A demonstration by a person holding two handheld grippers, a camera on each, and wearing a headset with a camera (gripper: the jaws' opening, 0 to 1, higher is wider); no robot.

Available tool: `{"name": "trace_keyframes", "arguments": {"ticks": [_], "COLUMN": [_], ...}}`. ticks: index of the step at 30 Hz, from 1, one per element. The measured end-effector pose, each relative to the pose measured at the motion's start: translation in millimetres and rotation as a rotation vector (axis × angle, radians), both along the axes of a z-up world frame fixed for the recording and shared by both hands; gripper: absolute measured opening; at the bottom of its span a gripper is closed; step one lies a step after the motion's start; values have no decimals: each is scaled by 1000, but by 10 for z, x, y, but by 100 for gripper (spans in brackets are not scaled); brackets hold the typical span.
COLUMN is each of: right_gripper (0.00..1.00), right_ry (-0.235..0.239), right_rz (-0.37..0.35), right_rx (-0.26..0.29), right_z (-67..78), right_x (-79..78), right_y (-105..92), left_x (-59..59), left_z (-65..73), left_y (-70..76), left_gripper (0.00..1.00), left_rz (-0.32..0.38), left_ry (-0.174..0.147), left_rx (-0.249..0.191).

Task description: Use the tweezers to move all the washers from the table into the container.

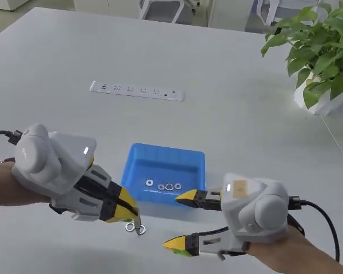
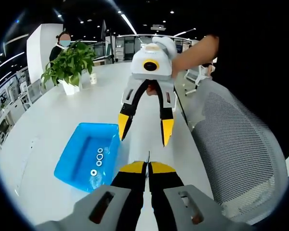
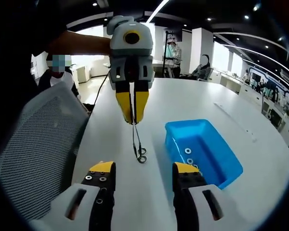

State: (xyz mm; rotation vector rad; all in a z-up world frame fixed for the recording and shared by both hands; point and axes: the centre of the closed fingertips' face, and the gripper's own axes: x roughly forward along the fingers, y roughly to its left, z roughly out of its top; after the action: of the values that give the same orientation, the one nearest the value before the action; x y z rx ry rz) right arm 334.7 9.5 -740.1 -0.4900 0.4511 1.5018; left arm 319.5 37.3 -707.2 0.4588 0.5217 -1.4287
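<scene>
My left gripper [image 1: 127,212] is shut on thin metal tweezers [image 1: 136,221], whose tips point down at two washers [image 1: 135,228] lying on the white table just in front of the blue container [image 1: 138,166]. Several washers [image 1: 163,185] lie inside the container. In the right gripper view the tweezers [image 3: 135,137] hang from the left gripper [image 3: 132,108] down to the washers [image 3: 142,155], left of the container [image 3: 221,166]. My right gripper [image 1: 180,221] stands open beside the container's near right corner, nothing between its jaws [image 3: 143,169]. From the left gripper view it [image 2: 144,129] faces me, open.
A white power strip [image 1: 136,90] lies on the table beyond the container. A potted plant [image 1: 317,51] stands at the far right edge. A mesh chair [image 2: 236,144] sits at the table's near side. A person [image 2: 63,41] stands behind the plant.
</scene>
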Motion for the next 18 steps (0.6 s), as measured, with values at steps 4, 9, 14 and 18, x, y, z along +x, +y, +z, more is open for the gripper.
{"name": "trace_keyframes", "arguments": {"ticks": [4, 9, 14, 18], "right_gripper": [42, 37, 30, 26], "right_ry": [2, -9, -3, 0], "right_rz": [37, 67, 79, 92], "right_rx": [-5, -16, -1, -8], "right_z": [-27, -67, -65, -103], "right_x": [-58, -98, -99, -105], "right_y": [102, 218, 337, 405], "left_x": [-5, -2, -2, 0], "left_z": [-3, -1, 1, 1], "left_y": [18, 17, 7, 5], "left_gripper": [5, 5, 5, 5], "left_rz": [-13, -24, -30, -34], "left_ry": [1, 2, 3, 4], "left_rx": [11, 17, 18, 20]}}
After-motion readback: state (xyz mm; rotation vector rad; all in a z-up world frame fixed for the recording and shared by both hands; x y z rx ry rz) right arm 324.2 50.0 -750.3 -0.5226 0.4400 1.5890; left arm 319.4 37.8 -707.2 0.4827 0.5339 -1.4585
